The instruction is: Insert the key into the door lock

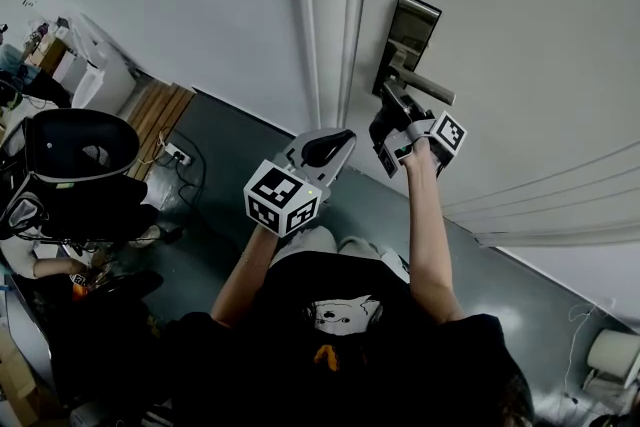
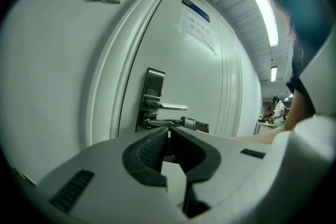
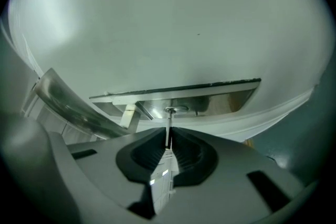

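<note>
The white door (image 1: 520,35) carries a steel lock plate (image 1: 408,43) with a lever handle (image 1: 428,89). Just under the handle, my right gripper (image 1: 392,122) is shut on the key (image 3: 167,119). In the right gripper view the thin blade runs straight up from the jaws, and its tip meets the round keyhole cylinder (image 3: 171,109) on the lock plate (image 3: 210,99). My left gripper (image 1: 336,143) hangs lower left by the door frame, shut with nothing in it. From the left gripper (image 2: 169,131) I see the lock plate (image 2: 154,93), handle (image 2: 172,106) and right gripper (image 2: 185,123).
A black office chair (image 1: 75,165) stands on the dark floor at left, with a power strip (image 1: 178,154) and wooden boards (image 1: 160,111) near the wall. A white roll (image 1: 612,355) lies at bottom right. A paper notice (image 2: 197,27) is taped on the door.
</note>
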A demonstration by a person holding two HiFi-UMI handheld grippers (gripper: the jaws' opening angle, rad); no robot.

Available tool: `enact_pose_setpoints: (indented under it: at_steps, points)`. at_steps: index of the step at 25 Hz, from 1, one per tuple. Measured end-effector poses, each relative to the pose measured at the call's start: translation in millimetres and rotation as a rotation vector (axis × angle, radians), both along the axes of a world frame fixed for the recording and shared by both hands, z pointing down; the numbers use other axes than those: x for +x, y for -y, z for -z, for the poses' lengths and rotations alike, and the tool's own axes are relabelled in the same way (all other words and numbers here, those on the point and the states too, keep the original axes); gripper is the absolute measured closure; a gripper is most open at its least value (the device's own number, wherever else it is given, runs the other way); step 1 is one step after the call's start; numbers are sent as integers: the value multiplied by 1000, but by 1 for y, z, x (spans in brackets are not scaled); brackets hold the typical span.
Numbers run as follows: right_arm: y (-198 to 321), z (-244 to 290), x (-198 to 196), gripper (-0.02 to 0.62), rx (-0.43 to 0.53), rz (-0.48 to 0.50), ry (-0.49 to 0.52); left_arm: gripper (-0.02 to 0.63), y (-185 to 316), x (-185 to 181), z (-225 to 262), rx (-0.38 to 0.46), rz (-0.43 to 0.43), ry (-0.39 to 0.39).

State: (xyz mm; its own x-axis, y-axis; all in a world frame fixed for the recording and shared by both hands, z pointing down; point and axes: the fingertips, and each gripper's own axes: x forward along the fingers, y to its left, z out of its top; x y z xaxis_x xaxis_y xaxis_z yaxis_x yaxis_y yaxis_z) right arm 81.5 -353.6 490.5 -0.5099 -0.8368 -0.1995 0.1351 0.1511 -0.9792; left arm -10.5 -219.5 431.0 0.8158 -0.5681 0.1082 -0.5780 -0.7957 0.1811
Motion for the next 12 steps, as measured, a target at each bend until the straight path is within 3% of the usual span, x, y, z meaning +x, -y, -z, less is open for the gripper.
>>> enact_pose_setpoints:
  at_steps: [12]
  points:
    - [-39,-1,18,571,-26,-8,-110,583,-10,20,9,-38,4,7]
